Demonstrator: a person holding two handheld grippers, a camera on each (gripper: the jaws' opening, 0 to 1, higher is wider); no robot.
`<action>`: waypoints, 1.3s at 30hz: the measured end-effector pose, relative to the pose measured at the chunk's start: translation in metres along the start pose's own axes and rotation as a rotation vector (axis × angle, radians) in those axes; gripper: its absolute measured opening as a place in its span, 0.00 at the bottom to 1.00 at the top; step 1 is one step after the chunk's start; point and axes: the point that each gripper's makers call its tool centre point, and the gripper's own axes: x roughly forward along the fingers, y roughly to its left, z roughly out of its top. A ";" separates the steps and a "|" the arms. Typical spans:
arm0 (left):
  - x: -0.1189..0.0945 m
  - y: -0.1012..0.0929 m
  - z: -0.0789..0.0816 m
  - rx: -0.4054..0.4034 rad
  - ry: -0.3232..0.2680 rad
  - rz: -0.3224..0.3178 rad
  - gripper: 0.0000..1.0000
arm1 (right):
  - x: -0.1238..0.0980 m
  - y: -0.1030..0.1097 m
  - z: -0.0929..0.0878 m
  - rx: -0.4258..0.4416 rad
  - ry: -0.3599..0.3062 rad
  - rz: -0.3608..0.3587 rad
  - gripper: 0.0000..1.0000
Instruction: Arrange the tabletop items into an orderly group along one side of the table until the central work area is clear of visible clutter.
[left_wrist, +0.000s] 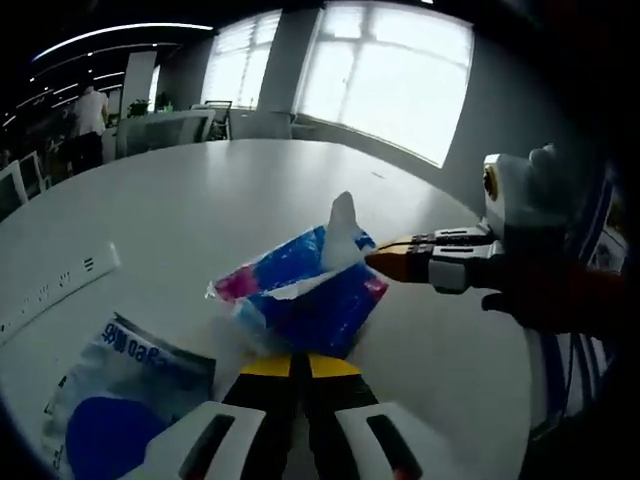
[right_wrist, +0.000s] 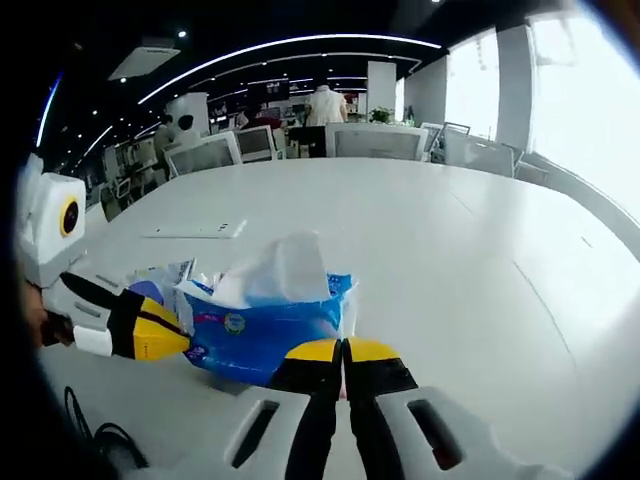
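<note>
The left gripper (left_wrist: 297, 366), with yellow-tipped black jaws pressed together on nothing, sits against the near edge of the soft blue and pink plastic tissue pack (left_wrist: 305, 290), a white tissue standing from its torn top. In the right gripper view, the right gripper (right_wrist: 343, 350) likewise has its jaws together with nothing between them, tips touching the pack's near side, while the left gripper comes in from the left against the pack's end. The pack lies on the white round table (left_wrist: 200, 200), just beside a flat blue and white printed pouch (left_wrist: 115, 395); a white power strip (left_wrist: 55, 285) lies farther left. The step appears to be nudging the pack sideways, both grippers bracketing it. The next move likely calls for a steady push toward the pouch, low enough that the soft pack slides rather than buckles.
</note>
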 end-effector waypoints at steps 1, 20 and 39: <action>0.001 0.000 -0.001 -0.002 0.007 -0.001 0.00 | 0.001 0.000 -0.002 -0.003 0.005 0.000 0.00; -0.003 0.001 -0.008 -0.050 0.045 -0.030 0.09 | 0.003 -0.002 -0.014 -0.013 0.058 -0.024 0.00; -0.068 0.021 0.009 -0.033 -0.059 0.083 0.40 | -0.027 0.010 0.013 0.031 -0.010 0.017 0.31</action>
